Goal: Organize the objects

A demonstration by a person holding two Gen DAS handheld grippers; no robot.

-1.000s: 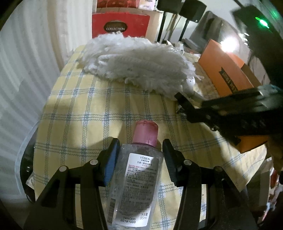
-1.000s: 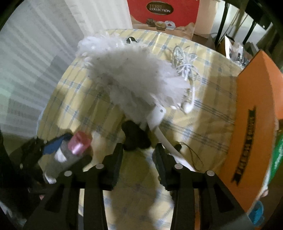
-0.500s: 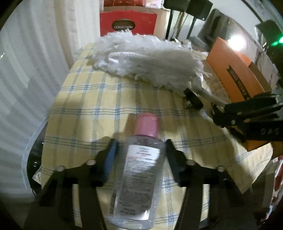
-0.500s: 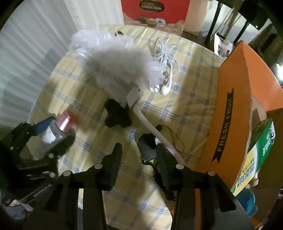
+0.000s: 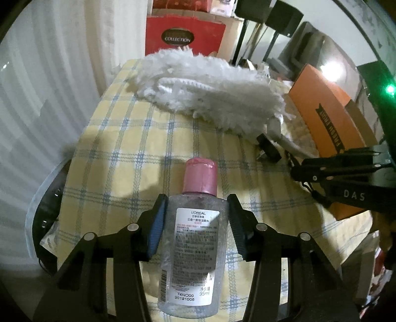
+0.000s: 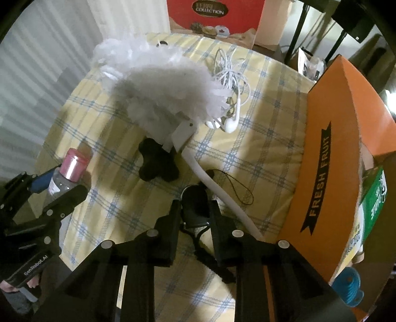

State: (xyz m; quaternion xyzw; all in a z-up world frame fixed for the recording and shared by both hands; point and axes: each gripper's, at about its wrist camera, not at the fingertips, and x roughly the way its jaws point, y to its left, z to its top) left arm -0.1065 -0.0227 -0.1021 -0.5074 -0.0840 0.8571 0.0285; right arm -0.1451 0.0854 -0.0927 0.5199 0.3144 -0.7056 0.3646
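Note:
A clear bottle with a pink cap sits between the pads of my left gripper, which is shut on it just above the yellow checked tablecloth. The right wrist view shows the same bottle at the left. My right gripper points steeply down, its jaws closing on a small black device with a thin looped cord; both pads touch it. A fluffy white duster lies across the table, its white handle passing just right of that gripper.
A black plug adapter lies by the duster head. Tangled white earphones sit behind it. An orange "FRESH FRUIT" box walls the right side, with a green carton inside. A red chocolate box stands at the back.
My right gripper has shifted from the black plug adapter to the small black device by the duster handle, and its jaws have narrowed onto it. The left gripper still holds the bottle.

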